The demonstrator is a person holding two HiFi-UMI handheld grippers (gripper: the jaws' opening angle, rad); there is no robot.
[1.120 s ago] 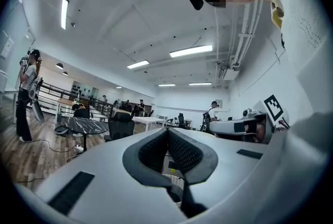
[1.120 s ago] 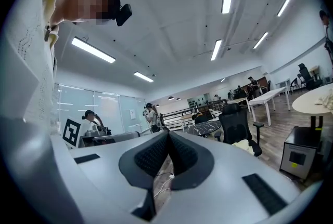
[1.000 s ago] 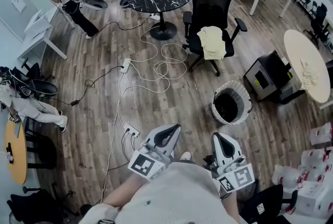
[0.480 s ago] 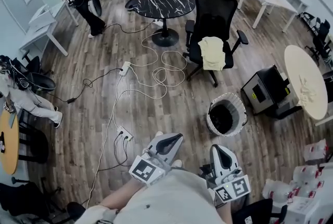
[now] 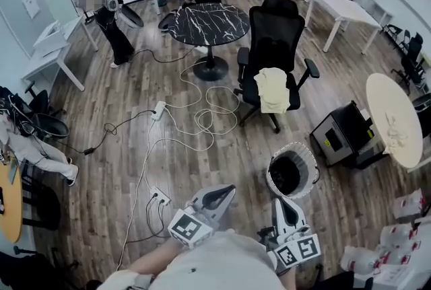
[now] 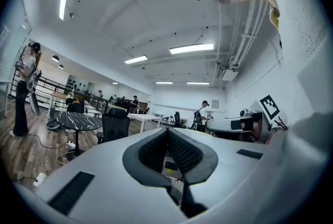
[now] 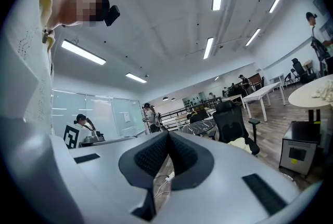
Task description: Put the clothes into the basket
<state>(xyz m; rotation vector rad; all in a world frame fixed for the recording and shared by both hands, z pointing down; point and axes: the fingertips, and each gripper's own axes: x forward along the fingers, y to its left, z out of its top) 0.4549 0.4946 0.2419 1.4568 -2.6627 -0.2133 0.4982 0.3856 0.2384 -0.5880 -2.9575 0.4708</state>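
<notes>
Right gripper (image 5: 283, 204) and left gripper (image 5: 224, 190) are pinched together (nothing between them); pale yellow garment (image 5: 273, 89) on black office chair (image 5: 273, 26) lies well ahead, beyond white mesh basket (image 5: 294, 146), nearer the right one.

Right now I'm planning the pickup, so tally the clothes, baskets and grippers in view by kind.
Clothes: 2 (pale yellow garment on the black office chair, crumpled cream cloth on the round cream table)
White mesh basket with black liner: 1
Grippers: 2 (left gripper, right gripper)
Total: 5
</notes>
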